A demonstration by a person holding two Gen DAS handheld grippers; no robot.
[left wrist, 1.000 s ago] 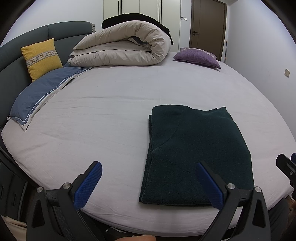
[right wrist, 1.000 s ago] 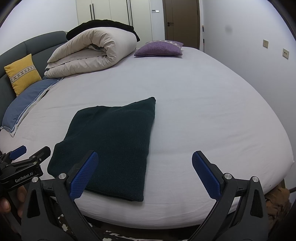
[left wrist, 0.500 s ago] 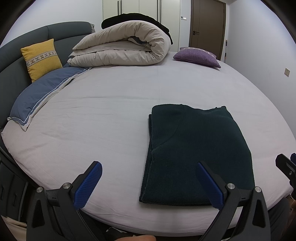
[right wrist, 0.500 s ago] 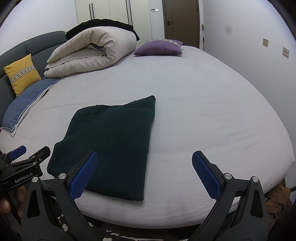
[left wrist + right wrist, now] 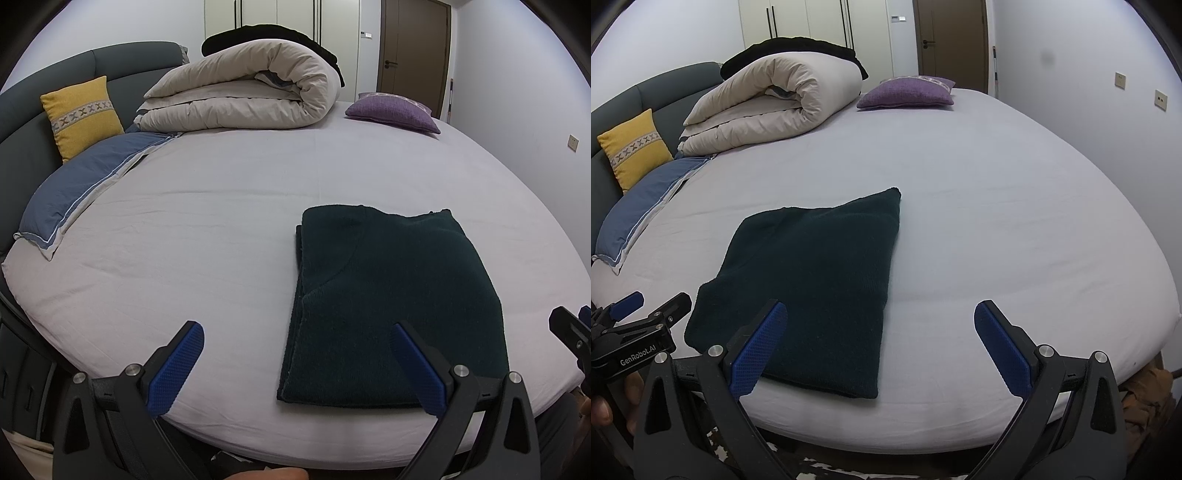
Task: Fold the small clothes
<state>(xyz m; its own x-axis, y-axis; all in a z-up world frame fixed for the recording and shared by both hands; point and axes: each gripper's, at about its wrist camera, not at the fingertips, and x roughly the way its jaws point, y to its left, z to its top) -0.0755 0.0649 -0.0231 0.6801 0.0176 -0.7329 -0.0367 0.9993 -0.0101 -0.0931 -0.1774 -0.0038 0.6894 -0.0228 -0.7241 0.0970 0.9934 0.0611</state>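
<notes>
A dark green knitted garment (image 5: 391, 295) lies folded into a flat rectangle near the front edge of the bed (image 5: 221, 229); the right wrist view shows the same garment (image 5: 816, 280) left of centre. My left gripper (image 5: 295, 365) hangs open at the bed's front edge, its right finger over the garment's near side and its left finger over bare sheet. My right gripper (image 5: 879, 343) is open too, with nothing between its blue pads; its left finger overlaps the garment's near corner. Neither gripper holds cloth. The left tool (image 5: 635, 332) shows at the left edge of the right wrist view.
A rolled beige duvet (image 5: 243, 96) with a black item on top lies at the head of the bed. A yellow cushion (image 5: 81, 114), a blue pillow (image 5: 85, 188) and a purple cushion (image 5: 395, 110) sit around it. A wall (image 5: 1108, 92) runs close along the right.
</notes>
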